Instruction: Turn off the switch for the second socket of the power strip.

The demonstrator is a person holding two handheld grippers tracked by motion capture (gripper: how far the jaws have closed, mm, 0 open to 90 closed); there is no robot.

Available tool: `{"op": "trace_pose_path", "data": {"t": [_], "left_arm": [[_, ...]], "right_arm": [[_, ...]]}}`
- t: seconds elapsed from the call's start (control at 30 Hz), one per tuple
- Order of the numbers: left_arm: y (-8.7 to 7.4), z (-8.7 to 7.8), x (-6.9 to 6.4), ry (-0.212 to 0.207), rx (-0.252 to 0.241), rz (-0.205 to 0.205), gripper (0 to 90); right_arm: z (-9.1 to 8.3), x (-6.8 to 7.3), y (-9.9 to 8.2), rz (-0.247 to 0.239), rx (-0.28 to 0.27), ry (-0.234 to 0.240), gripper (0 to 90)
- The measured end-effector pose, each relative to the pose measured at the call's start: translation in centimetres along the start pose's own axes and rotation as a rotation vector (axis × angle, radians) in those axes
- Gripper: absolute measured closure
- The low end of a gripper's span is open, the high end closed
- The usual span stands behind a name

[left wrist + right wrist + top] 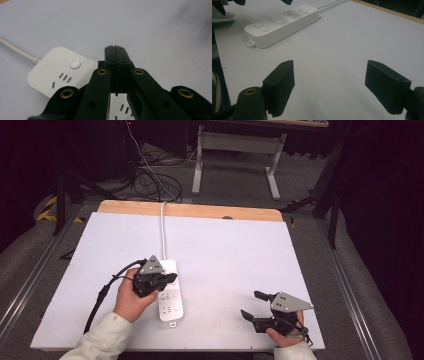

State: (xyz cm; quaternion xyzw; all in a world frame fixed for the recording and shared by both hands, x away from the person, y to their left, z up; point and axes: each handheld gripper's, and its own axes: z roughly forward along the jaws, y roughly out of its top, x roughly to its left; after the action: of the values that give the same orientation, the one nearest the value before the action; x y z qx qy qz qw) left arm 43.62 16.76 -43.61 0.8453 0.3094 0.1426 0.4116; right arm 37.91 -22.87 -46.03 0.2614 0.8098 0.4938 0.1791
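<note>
1. So, your left gripper [171,278] sits right over the white power strip [170,302], jaws pinched together with nothing between them.
2. Your right gripper [254,305] is well apart from it over the bare white table [235,250], jaws spread wide and holding nothing.
3. The strip's cord [163,227] runs toward the far edge.

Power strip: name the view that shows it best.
The right gripper view: the whole power strip lies unobstructed, sockets and buttons visible. In the high view the left gripper overlaps its far end. The left gripper view shows one end, cut off by the shut jaws.
</note>
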Motion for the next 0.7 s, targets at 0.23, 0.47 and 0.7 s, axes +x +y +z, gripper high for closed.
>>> {"op": "trace_pose_path", "data": {"t": [0.23, 0.47, 0.7], "left_arm": [[0.7, -1.4, -0.2, -0.017, -0.041, 0.006, 90.0], [1.1, -1.8, -0.5, -0.023, -0.055, 0.018, 90.0], [1.1, -3.3, -0.4, -0.041, -0.132, 0.002, 60.5]], "right_arm": [[0.0, 0.0, 0.0, -0.001, 0.002, 0.000, 24.0], [0.0, 0.0, 0.0, -0.002, 0.002, 0.001, 24.0], [0.0, 0.0, -0.1, -0.003, 0.003, 0.002, 24.0]]}}
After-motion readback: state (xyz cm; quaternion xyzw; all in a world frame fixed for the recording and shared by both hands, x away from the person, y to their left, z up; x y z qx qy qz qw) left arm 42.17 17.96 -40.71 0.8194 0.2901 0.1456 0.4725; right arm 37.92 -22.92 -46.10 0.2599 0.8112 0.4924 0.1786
